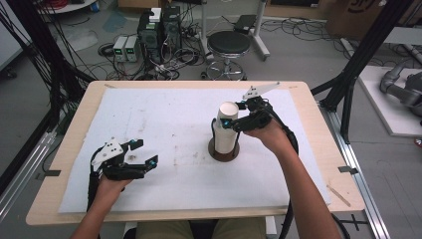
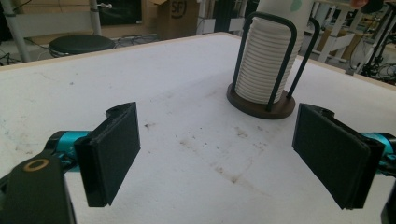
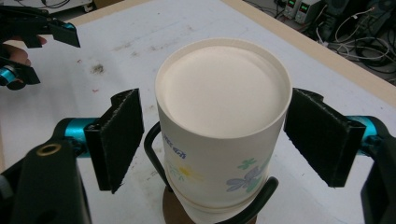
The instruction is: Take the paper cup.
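A stack of white paper cups stands upside down in a black wire holder on a round brown base, right of the table's middle. The top cup bears a flower print. My right gripper is open around the top cup; its pads flank the cup with a narrow gap on each side. My left gripper hovers open and empty over the cloth at the front left. In the left gripper view the cup stack and its base lie ahead and to the right of my open left gripper.
A stained white cloth covers most of the wooden table. Beyond the far edge stand a black stool and electronics with cables on the floor. My left gripper shows far off in the right gripper view.
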The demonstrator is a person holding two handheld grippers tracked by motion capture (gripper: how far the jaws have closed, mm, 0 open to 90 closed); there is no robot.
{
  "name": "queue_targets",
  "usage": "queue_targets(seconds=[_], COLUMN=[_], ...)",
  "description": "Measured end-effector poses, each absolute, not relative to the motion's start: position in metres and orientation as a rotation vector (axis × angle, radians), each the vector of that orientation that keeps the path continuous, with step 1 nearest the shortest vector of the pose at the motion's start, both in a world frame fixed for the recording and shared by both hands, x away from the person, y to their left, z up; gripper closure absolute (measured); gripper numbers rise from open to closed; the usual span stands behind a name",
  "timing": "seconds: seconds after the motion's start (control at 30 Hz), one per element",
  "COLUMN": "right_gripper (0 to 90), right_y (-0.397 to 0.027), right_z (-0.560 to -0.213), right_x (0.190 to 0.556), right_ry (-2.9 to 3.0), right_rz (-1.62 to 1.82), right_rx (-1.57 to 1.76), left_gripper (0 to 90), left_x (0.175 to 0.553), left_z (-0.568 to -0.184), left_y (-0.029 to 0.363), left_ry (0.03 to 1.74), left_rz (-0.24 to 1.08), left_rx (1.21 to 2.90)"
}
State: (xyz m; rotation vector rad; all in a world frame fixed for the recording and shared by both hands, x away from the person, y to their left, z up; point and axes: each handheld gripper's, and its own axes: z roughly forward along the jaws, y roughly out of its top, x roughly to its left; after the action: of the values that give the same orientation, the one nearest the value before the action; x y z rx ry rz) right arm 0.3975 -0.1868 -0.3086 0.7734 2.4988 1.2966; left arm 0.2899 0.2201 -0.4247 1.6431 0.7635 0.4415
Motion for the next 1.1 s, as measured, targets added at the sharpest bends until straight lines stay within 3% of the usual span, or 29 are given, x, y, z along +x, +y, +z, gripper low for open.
queue_targets(seconds=[0.47, 1.1], right_gripper=[32.7, 34.2], right_y=[-0.186, -0.199], right_z=[-0.308, -0.267], right_x=[0.403, 0.396], right_ry=[2.480, 2.374], right_rz=[1.323, 1.444], right_rx=[0.741, 0.738], left_gripper=[15.1, 15.1], left_x=[0.291, 0.291], left_z=[-0.426, -0.426], left_y=[0.220, 0.221], left_ry=[0.766, 0.747], left_rz=[0.432, 0.420], left_rx=[1.647, 1.643])
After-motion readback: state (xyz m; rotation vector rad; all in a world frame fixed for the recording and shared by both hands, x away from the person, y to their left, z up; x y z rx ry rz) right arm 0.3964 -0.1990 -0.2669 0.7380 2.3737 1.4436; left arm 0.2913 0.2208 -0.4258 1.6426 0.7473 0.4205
